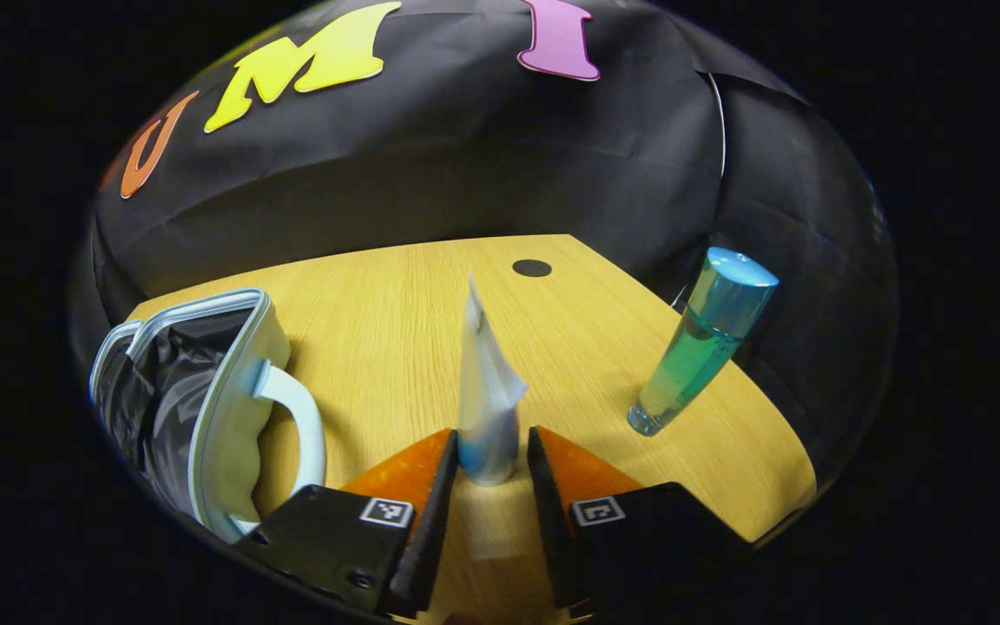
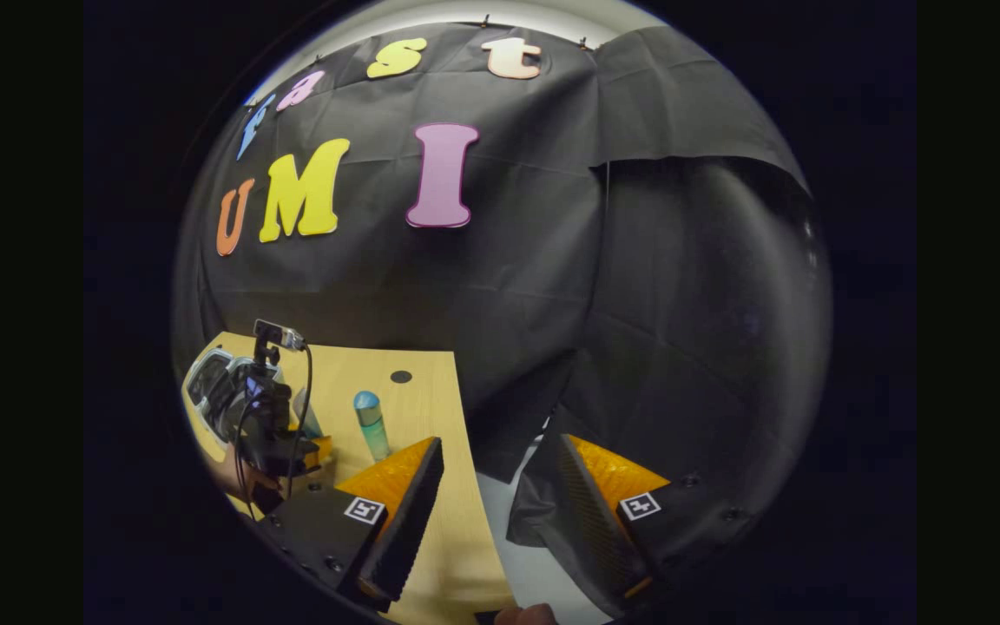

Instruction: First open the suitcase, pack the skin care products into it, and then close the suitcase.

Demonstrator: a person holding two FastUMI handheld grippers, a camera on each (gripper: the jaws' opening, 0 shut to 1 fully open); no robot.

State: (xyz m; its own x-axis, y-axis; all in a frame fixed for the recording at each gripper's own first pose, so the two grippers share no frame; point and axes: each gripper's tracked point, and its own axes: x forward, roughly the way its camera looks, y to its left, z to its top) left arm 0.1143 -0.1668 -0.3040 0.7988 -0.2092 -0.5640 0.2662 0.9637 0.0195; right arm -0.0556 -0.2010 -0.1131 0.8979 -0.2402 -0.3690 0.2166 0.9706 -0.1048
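While a white-and-blue tube (image 1: 487, 395) stands upright on the wooden table (image 1: 396, 321), the left gripper (image 1: 490, 460) brackets its base, its fingers just beside the tube on either side, though whether they press on it cannot be told. To that gripper's left lies the pale suitcase (image 1: 222, 399), unzipped with its dark lining showing, and to its right a teal bottle (image 1: 701, 343) stands well apart. Over the table's near edge, the right gripper (image 2: 500, 469) hangs wide open and empty.

Recording booth, black cloth wall (image 2: 552, 286), wooden table (image 1: 396, 312)
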